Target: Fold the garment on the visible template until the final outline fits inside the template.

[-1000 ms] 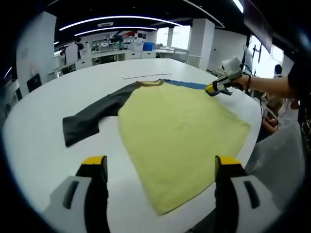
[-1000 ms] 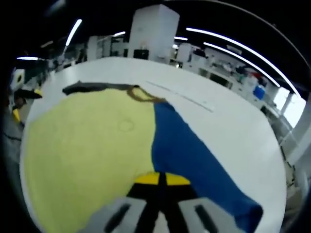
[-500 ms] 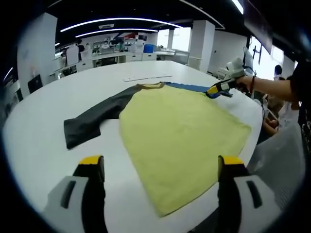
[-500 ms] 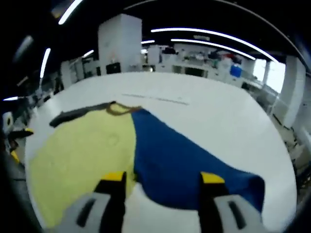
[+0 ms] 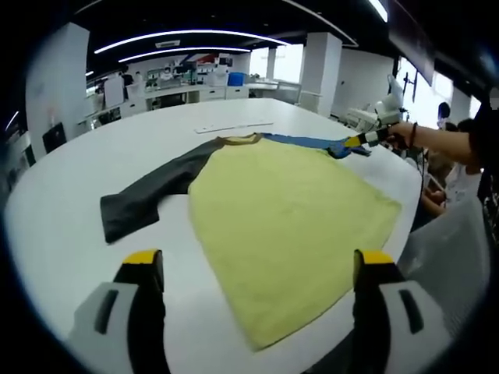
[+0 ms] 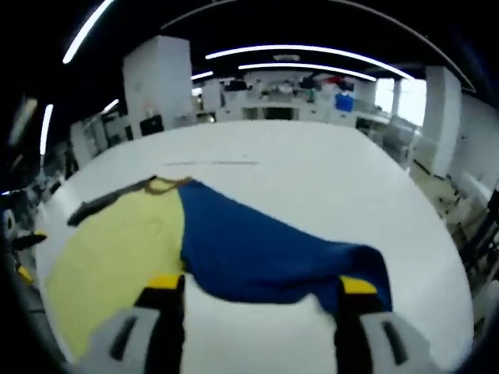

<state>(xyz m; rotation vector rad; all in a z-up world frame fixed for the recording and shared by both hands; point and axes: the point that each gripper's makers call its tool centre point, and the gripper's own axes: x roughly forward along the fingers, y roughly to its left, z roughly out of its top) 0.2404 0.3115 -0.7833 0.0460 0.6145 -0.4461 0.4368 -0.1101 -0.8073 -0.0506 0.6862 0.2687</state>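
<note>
1. A shirt (image 5: 288, 218) lies spread flat on a white table (image 5: 70, 210). Its body is yellow, with one dark grey sleeve (image 5: 148, 195) and one blue sleeve (image 6: 265, 249).
2. In the left gripper view, the yellow body fills the middle of the table, its hem reaching the near edge on the right. The grey sleeve runs out to the left, with its cuff end resting on bare table. The collar (image 5: 240, 139) is at the far end of the shirt.
3. The left gripper (image 5: 257, 269) hangs over the near table edge with its jaws wide apart and nothing between them. Both yellow-tipped fingers (image 5: 144, 261) are clear of the cloth.
4. In the same view, the right gripper (image 5: 362, 140) is at the far right, held by a person's hand (image 5: 401, 134), at the end of the blue sleeve.
5. In the right gripper view, the right gripper's (image 6: 253, 288) jaws stand well apart. The blue sleeve lies across the table just beyond the tips; I cannot tell whether either tip touches it.
6. The blue sleeve stretches out from the collar to the right, away from the yellow body, and its cuff is slightly bunched.
7. A thin pale strip (image 5: 234, 125) lies on the table beyond the collar, apart from the shirt.
8. Behind the table there is a large room with white pillars (image 5: 321, 66) and ceiling strip lights.
</note>
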